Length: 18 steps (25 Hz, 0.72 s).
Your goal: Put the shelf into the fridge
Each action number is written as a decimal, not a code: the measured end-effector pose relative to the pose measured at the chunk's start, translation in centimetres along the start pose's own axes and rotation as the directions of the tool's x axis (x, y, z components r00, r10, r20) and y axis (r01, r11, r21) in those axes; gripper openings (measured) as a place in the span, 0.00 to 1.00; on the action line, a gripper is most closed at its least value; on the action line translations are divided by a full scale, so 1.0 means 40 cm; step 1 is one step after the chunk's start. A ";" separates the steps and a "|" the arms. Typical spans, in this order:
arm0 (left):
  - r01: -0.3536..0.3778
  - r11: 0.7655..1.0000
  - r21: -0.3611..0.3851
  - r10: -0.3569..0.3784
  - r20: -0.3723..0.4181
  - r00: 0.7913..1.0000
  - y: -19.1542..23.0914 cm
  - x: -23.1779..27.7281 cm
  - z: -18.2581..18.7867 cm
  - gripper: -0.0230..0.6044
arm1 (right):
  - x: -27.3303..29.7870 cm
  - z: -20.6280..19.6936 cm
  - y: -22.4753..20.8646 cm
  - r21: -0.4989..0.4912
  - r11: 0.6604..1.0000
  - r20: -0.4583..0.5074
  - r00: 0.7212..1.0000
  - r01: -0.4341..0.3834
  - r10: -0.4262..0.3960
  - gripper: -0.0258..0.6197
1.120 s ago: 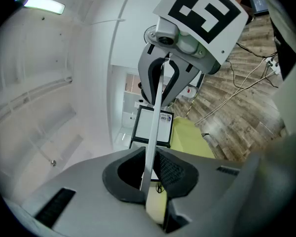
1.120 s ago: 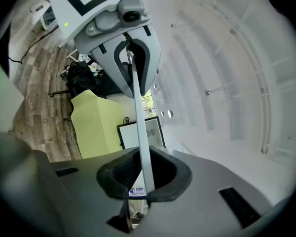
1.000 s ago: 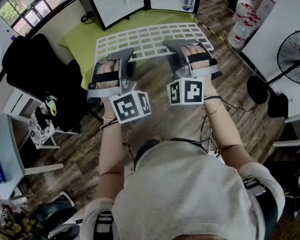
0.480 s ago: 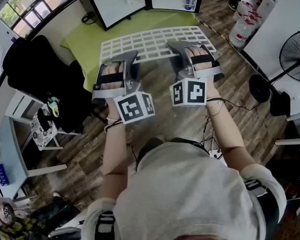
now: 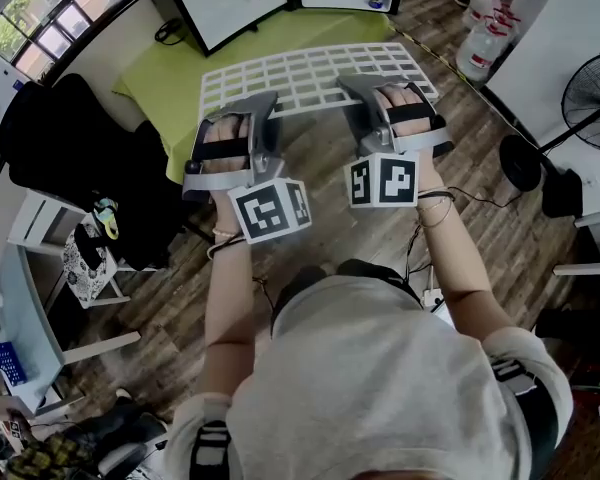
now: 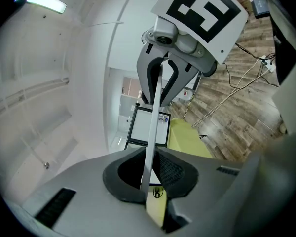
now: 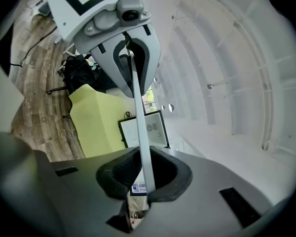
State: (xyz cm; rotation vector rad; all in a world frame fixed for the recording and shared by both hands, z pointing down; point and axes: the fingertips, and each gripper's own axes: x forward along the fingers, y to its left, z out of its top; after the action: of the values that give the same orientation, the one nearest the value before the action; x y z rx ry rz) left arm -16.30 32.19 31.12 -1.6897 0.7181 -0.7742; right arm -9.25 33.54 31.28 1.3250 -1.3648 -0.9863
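The white grid shelf (image 5: 310, 71) hangs level over the green mat, in front of the fridge (image 5: 242, 0). My left gripper (image 5: 264, 102) is shut on the left part of its near edge. My right gripper (image 5: 356, 87) is shut on the right part, and its jaws have just been closing a little with the edge between them. In the left gripper view the shelf edge (image 6: 153, 125) runs as a thin white bar out of the left gripper (image 6: 150, 177) to the right one (image 6: 160, 78). The right gripper view mirrors this: shelf edge (image 7: 138, 112), right gripper (image 7: 144, 181).
The green mat (image 5: 165, 83) covers the wooden floor before the fridge. A black chair draped in dark cloth (image 5: 70, 143) and a white stool (image 5: 85, 263) stand on the left. Water bottles (image 5: 485, 33) and a floor fan (image 5: 590, 93) stand on the right.
Both grippers and the shelf have edged a little forward toward the fridge. The grip on the shelf's near edge is the same.
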 end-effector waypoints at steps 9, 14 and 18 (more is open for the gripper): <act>0.031 0.999 -0.016 -0.030 0.031 0.999 -0.016 0.069 -0.018 0.12 | 0.059 -0.028 0.015 -0.006 1.000 -0.033 0.999 -0.002 0.002 0.13; 0.047 0.999 -0.018 -0.047 0.025 0.999 -0.023 0.138 -0.036 0.12 | 0.125 -0.056 0.023 0.000 1.000 -0.028 1.000 -0.013 0.013 0.13; 0.053 0.998 -0.024 -0.053 0.002 0.999 -0.029 0.221 -0.055 0.12 | 0.207 -0.090 0.028 0.009 1.000 -0.010 1.000 -0.027 0.027 0.13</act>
State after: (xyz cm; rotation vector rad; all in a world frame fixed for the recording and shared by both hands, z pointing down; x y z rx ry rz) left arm -12.60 24.26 33.89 -1.7373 0.6863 -0.8044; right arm -5.58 25.65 33.96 1.3133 -1.3773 -0.9557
